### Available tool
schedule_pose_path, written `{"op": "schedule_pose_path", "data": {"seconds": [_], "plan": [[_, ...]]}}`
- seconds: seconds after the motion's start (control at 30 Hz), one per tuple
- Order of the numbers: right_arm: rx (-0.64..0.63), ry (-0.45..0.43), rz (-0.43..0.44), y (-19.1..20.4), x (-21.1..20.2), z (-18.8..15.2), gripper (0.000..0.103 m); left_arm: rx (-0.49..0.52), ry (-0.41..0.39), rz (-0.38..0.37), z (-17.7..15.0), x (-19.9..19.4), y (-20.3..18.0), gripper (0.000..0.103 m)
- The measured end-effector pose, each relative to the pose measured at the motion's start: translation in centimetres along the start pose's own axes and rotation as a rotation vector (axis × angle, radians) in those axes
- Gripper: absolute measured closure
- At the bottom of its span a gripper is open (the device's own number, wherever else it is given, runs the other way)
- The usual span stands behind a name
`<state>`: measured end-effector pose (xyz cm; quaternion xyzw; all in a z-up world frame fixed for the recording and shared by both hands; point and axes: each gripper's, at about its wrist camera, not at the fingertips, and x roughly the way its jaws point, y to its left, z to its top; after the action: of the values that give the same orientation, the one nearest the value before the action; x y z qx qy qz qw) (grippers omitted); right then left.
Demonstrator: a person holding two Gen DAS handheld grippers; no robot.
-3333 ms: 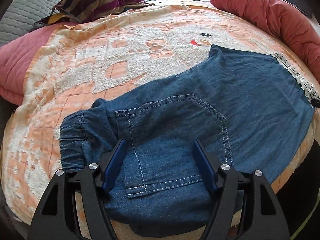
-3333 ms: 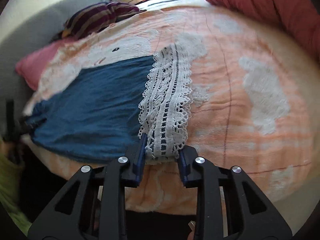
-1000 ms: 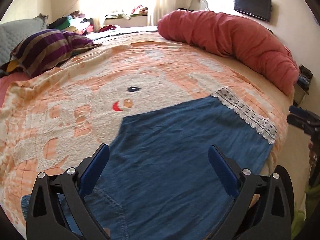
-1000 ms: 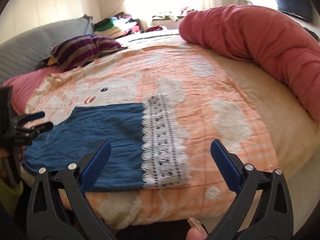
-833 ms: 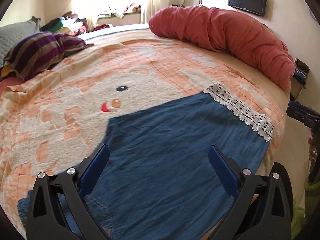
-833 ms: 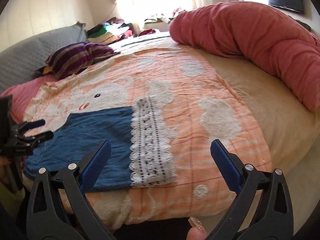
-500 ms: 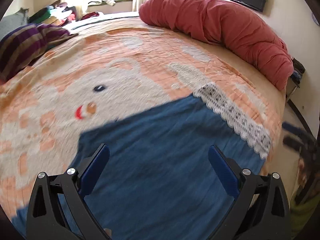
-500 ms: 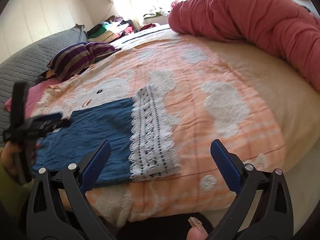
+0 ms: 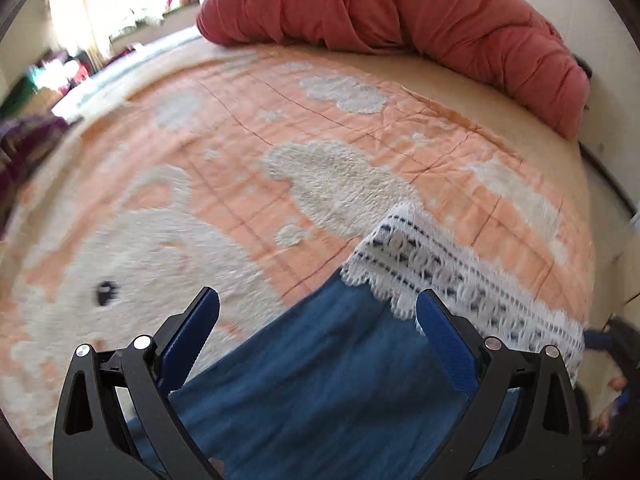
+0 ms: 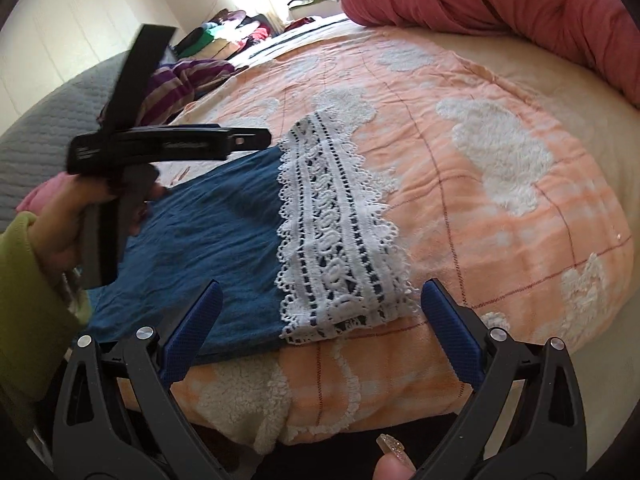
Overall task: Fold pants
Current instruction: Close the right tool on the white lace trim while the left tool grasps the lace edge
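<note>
The left claw is spread wide with nothing between its blue pads. Under it and just ahead lie the pants, blue denim flat on the blanket. Their white lace hem starts just beyond the right pad and runs off to the right toward the bed edge. Ahead and left of the claw is a woolly white figure with one dark eye worked into the blanket. Far ahead, along the back of the bed, lies a red bolster. This view is smeared, so whether the pads touch the denim I cannot tell.

The right claw is also wide open and holds nothing. It hangs at the near edge of the bed, with the lace hem straight ahead between its pads and the denim stretching off to the left. Up and left of it, a hand in a green sleeve holds the other claw over the far side of the pants, its black fingers pointing toward the lace. Beyond that hand sit striped cloth and a grey pillow. A fingertip with a glittery nail shows at the bottom, below the right claw
</note>
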<state>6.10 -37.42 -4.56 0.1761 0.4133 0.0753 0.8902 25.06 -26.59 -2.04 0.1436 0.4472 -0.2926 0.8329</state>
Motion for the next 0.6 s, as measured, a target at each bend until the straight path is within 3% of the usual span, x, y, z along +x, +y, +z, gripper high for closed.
{"op": "schedule_pose_path", "data": {"seconds": [0.07, 0.13, 0.33, 0.37, 0.4, 0.43, 0.5, 0.6], "plan": [[0.029, -0.014, -0.001, -0.4, -0.2, -0.2, 0.009, -0.108, 0.021, -0.11, 0.3, 1.2, 1.5, 0.005], [0.049, -0.029, 0.004, -0.6, -0.3, -0.3, 0.009, -0.17, 0.031, -0.16, 0.3, 2.3, 2.5, 0.005], [0.071, -0.031, 0.008, -0.9, 0.2, -0.7, 0.009, -0.122, 0.081, -0.195, -0.3, 4.2, 1.2, 0.007], [0.06, -0.03, 0.008, -0.8, 0.2, -0.8, 0.012, -0.111, 0.081, -0.195, -0.3, 4.2, 0.9, 0.01], [0.052, -0.031, 0.011, -0.8, 0.3, -0.7, 0.026, -0.098, 0.078, -0.205, -0.3, 4.2, 0.6, 0.026], [0.041, -0.035, 0.019, -0.6, 0.2, -0.6, 0.041, -0.092, 0.077, -0.235, -0.3, 4.1, 0.3, 0.034], [0.028, -0.035, 0.027, -0.3, 0.1, -0.6, 0.046, -0.084, 0.083, -0.247, -0.4, 4.0, -0.1, 0.045], [0.036, -0.041, 0.052, -0.3, 0.1, -0.6, 0.047, -0.069, 0.092, -0.252, -0.5, 4.0, -0.1, 0.046]]}}
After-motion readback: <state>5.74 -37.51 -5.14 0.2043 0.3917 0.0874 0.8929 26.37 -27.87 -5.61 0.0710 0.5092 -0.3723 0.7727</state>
